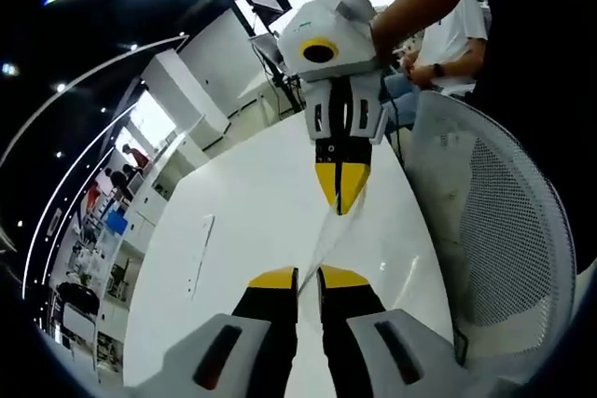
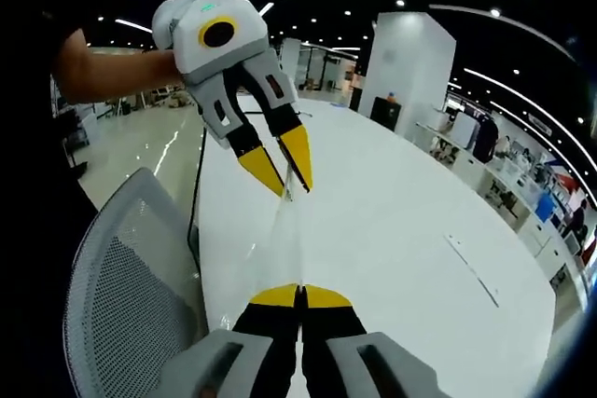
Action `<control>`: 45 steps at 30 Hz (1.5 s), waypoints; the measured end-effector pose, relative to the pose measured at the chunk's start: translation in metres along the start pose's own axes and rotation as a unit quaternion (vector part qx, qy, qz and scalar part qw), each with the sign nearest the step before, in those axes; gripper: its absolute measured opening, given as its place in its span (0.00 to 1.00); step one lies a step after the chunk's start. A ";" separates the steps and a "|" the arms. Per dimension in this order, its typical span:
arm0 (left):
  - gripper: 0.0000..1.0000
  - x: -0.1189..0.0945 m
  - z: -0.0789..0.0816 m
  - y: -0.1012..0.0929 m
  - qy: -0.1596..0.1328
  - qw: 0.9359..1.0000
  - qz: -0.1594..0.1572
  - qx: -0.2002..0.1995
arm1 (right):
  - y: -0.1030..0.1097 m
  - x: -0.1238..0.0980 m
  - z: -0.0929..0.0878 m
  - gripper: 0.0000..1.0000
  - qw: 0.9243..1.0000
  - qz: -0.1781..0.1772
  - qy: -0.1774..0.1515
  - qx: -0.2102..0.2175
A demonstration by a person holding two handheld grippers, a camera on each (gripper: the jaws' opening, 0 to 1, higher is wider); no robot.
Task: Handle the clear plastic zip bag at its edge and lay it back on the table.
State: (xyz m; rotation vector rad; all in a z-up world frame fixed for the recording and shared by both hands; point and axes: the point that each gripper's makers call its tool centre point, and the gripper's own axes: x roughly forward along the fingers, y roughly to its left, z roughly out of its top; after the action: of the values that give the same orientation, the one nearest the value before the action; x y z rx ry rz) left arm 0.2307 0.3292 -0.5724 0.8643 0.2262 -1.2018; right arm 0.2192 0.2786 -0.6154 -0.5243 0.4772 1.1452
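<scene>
No text or label (anywhere) is legible.

Open-plan office: white table (image 2: 401,221), mesh chair (image 2: 131,277)

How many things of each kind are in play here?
Hand-held gripper: 2 (left, right)
Zip bag: 1
Table: 1
Mesh chair: 1
Total: 5

Clear zip bag (image 1: 328,230), yellow-tipped black claws, white table (image 1: 242,221), grey mesh chair (image 1: 504,230).
</scene>
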 end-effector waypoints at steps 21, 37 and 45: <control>0.09 0.007 0.023 -0.012 0.004 0.997 -0.021 0.079 | -0.009 0.000 0.005 0.00 1.000 -0.001 0.018 0.012; 0.09 0.022 0.038 -0.023 -0.005 0.995 -0.044 0.092 | -0.012 -0.003 0.006 0.00 0.999 -0.007 0.026 0.019; 0.09 0.031 0.028 -0.028 0.020 0.992 -0.055 0.108 | -0.013 -0.004 0.012 0.00 0.999 -0.010 0.032 0.017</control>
State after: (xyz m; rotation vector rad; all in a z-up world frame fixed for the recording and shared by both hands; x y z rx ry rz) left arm 0.2099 0.2849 -0.5845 1.0760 0.1806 -1.3288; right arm 0.2314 0.2793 -0.6017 -0.5370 0.5450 1.1029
